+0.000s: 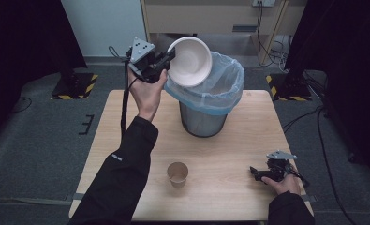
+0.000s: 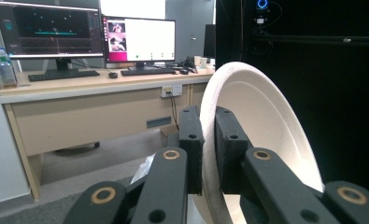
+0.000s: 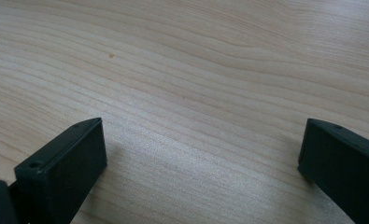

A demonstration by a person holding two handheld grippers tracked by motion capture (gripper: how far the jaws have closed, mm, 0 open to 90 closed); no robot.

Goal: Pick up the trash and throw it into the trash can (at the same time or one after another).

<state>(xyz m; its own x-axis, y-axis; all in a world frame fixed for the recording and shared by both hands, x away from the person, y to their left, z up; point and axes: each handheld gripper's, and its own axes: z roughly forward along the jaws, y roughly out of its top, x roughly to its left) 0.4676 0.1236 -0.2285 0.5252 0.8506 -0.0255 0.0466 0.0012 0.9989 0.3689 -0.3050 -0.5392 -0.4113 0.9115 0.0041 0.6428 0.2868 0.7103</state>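
My left gripper (image 1: pixel 169 57) is raised above the table's far left and is shut on the rim of a white paper bowl (image 1: pixel 190 61). The bowl is tipped on edge over the near-left rim of a metal bin (image 1: pixel 204 118) lined with a blue bag (image 1: pixel 225 82). In the left gripper view the two jaws pinch the bowl (image 2: pixel 261 121) wall between them, left gripper (image 2: pixel 209 140). My right gripper (image 1: pixel 254 172) rests low at the table's front right, jaws wide apart with only bare wood (image 3: pixel 196 93) between them, right gripper (image 3: pixel 198 158). A brown paper cup (image 1: pixel 178 174) stands upright near the front middle.
The wooden table (image 1: pixel 126 122) has dark carpet around it. Behind it are a desk base and cables on the floor. The left gripper view looks toward a desk (image 2: pixel 79 84) with monitors and keyboards.
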